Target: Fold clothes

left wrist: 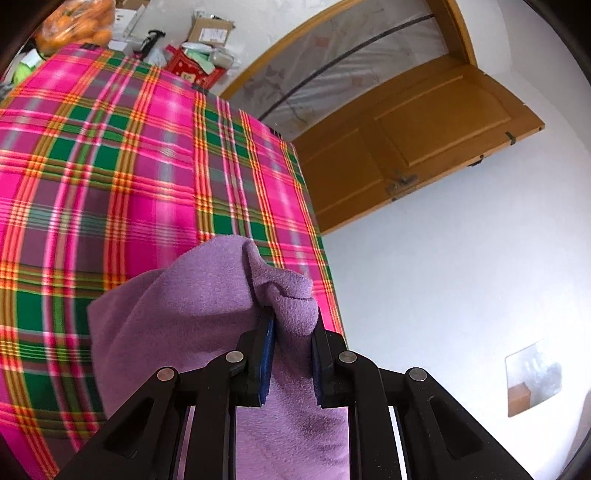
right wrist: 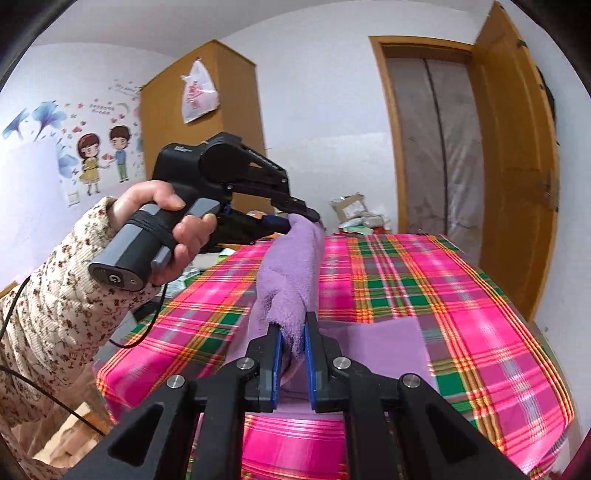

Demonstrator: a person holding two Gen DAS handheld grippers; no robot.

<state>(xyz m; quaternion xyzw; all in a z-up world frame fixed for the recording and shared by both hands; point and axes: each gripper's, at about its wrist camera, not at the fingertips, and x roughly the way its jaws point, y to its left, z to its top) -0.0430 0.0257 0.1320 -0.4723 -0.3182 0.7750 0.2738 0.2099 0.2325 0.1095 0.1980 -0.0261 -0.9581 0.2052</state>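
Note:
A lilac fleece garment (right wrist: 291, 266) is lifted above a table covered in a pink, green and orange plaid cloth (right wrist: 424, 280). My right gripper (right wrist: 293, 332) is shut on one bunched edge of it, close to the camera. My left gripper (right wrist: 295, 218), held by a hand in a floral sleeve, is shut on the other end, and the fabric stretches between the two. In the left wrist view the left gripper (left wrist: 291, 317) pinches a fold of the lilac garment (left wrist: 184, 314), which hangs down over the plaid cloth (left wrist: 110, 166). Part of the garment rests on the table (right wrist: 384, 336).
Cardboard boxes and a red box (left wrist: 192, 66) lie on the floor past the table's far end, with a bag of oranges (left wrist: 77, 26). A wooden door (right wrist: 517, 166) stands open at the right. A wooden wardrobe (right wrist: 207, 122) stands behind the left hand.

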